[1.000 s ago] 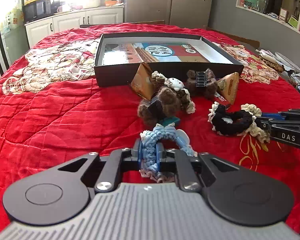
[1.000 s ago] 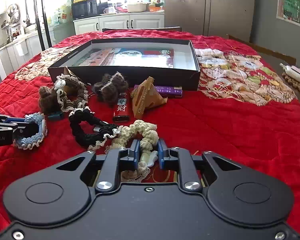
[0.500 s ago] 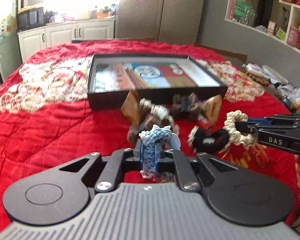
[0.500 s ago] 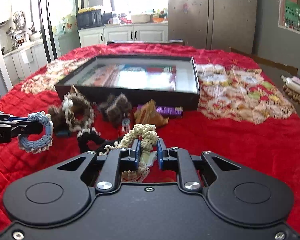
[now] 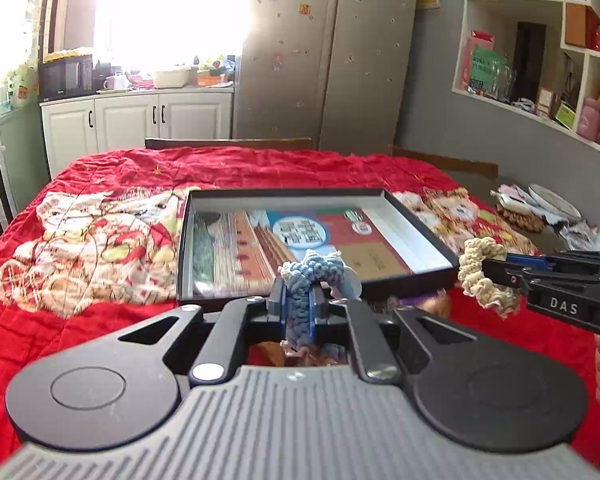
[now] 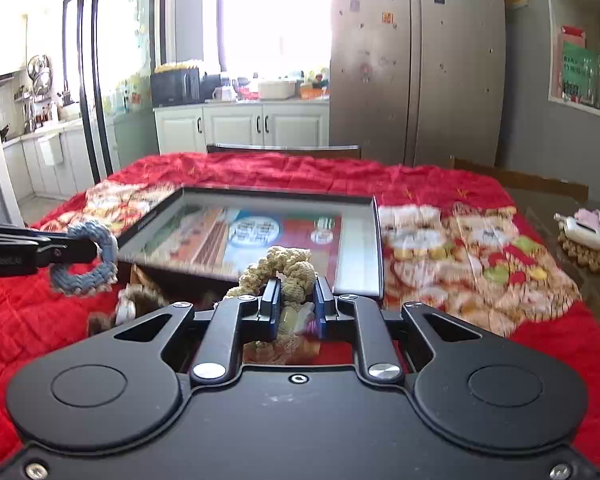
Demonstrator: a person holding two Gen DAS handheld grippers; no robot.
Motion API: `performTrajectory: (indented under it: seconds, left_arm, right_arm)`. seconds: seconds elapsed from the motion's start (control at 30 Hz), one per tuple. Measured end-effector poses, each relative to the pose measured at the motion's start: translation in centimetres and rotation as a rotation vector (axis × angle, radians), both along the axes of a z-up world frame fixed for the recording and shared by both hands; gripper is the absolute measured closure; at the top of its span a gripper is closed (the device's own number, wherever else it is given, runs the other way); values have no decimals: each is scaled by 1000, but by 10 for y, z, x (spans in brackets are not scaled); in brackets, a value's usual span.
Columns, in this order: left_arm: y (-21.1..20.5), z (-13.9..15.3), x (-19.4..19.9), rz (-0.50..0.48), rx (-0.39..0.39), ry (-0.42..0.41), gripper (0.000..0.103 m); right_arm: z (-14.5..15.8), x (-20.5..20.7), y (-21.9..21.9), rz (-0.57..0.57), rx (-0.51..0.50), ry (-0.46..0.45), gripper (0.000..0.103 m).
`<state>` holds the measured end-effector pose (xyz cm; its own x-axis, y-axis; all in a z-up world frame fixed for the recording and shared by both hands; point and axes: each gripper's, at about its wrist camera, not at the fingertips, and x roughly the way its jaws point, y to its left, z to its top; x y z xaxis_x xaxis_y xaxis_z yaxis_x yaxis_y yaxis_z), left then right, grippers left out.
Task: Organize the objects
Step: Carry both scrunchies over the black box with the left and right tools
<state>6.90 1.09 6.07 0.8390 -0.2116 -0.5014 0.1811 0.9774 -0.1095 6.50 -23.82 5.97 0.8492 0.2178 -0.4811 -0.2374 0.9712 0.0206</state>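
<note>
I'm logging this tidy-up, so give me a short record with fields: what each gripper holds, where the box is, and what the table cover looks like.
left gripper: shut on blue scrunchie, held in the air
right gripper: shut on cream scrunchie, held in the air
box: black, open, shallow, printed sheet inside, beyond both grippers
cover: red quilt with cartoon print
behind box's front wall: more items, mostly hidden

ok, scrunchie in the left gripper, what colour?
Blue, with a pale trim: the scrunchie pinched in the left gripper. Clearest in the left wrist view.
</note>
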Motion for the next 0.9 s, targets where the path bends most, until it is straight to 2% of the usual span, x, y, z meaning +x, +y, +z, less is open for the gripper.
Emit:
performTrajectory:
  seconds: [0.53, 0.9]
  left_arm:
    - [2, -3, 69, 81, -39, -6, 91]
    - [-2, -18, 122, 137, -27, 25, 91]
  right_arm:
    - [14, 75, 14, -58, 26, -50, 87]
    - [2, 136, 36, -56, 16, -40, 86]
